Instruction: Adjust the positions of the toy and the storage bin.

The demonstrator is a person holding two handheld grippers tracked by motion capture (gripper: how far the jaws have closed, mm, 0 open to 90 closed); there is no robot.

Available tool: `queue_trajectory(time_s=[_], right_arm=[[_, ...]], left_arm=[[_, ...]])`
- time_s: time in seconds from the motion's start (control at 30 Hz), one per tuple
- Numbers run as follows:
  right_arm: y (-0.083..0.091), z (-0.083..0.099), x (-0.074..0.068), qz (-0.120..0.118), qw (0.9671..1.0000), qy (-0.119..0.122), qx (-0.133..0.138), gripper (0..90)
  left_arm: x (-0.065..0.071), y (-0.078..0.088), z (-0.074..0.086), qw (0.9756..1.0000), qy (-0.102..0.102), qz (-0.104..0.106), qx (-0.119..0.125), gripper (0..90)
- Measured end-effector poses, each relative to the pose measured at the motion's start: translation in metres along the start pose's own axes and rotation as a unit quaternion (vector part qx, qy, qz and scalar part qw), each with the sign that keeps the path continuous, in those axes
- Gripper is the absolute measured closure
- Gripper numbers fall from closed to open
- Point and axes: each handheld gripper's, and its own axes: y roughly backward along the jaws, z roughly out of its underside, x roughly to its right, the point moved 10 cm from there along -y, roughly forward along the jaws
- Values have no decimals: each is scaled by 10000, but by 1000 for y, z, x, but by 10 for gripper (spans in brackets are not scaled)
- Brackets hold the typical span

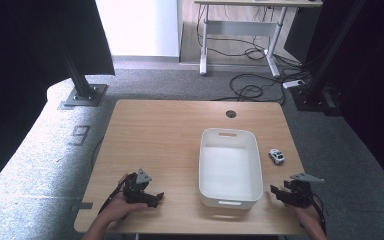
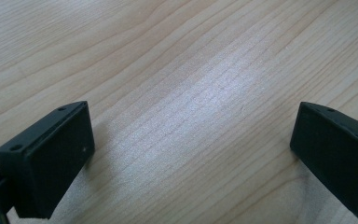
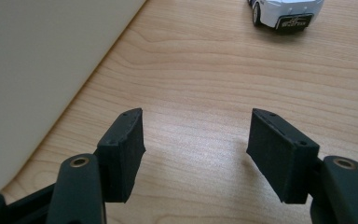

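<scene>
My right tool (image 3: 196,154) sits apart and empty; I'd advance straight at the toy car (image 3: 285,11), straddle its sides, then lift into the white bin (image 1: 230,167).

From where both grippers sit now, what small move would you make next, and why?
Probably ease the right gripper forward toward the toy car. Its jaws stand open with nothing between them, the car lies just ahead on the table beside the white bin, and the left gripper is far off.
</scene>
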Motion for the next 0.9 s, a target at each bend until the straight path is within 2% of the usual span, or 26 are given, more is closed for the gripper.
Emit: queue_trajectory(time_s=[0.37, 0.57, 0.9], right_arm=[[-4, 1, -5, 17, 9998, 217, -51, 345], [-9, 3, -5, -32, 9998, 132, -147, 341], [-6, 0, -6, -80, 9999, 119, -47, 341]], left_arm=[[0, 0, 0, 10000, -5, 5, 0, 0], [0, 0, 0, 10000, 14, -11, 3, 0], [0, 0, 0, 10000, 18, -14, 3, 0]])
